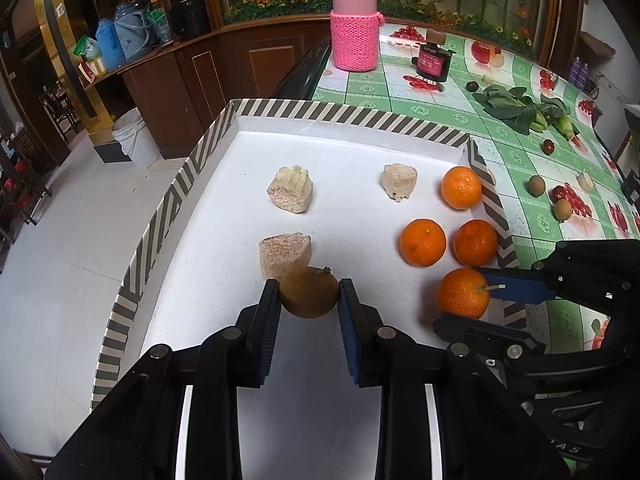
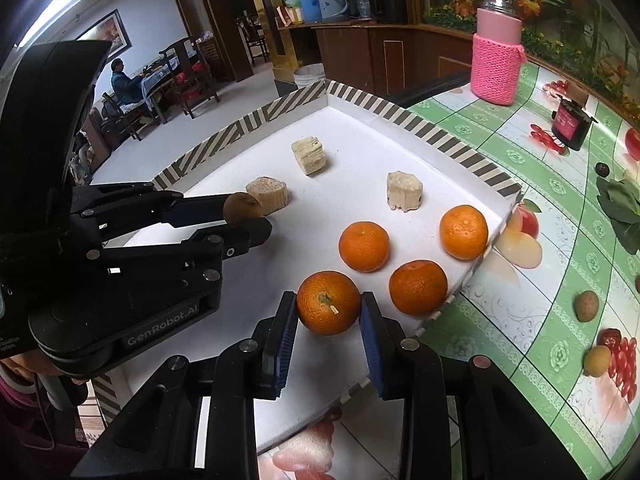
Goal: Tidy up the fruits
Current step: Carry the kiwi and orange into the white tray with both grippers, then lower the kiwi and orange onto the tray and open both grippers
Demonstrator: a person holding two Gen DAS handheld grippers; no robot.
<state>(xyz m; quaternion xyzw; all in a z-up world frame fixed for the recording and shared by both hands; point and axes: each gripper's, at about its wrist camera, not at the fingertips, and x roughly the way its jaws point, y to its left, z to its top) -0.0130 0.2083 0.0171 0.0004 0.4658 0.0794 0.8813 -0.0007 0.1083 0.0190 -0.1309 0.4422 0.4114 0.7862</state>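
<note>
A white tray with a striped rim (image 1: 352, 114) (image 2: 452, 142) holds three sugarcane chunks and oranges. My left gripper (image 1: 308, 298) is shut on a brown longan (image 1: 309, 292) just above the tray floor, next to a sugarcane chunk (image 1: 282, 252); it also shows in the right wrist view (image 2: 246, 216). My right gripper (image 2: 328, 310) is shut on an orange (image 2: 328, 302) with a stem, near the tray's near right corner; the orange also shows in the left wrist view (image 1: 462, 292). Three more oranges (image 1: 422, 242) lie beside it.
On the green fruit-print tablecloth (image 1: 532, 168) lie loose longans (image 2: 587, 306), a dark red fruit (image 1: 548, 146), leafy greens (image 1: 520, 110), a dark jar (image 1: 432, 62) and a pink knit-covered bottle (image 1: 354, 28). The table edge drops to a tiled floor on the left.
</note>
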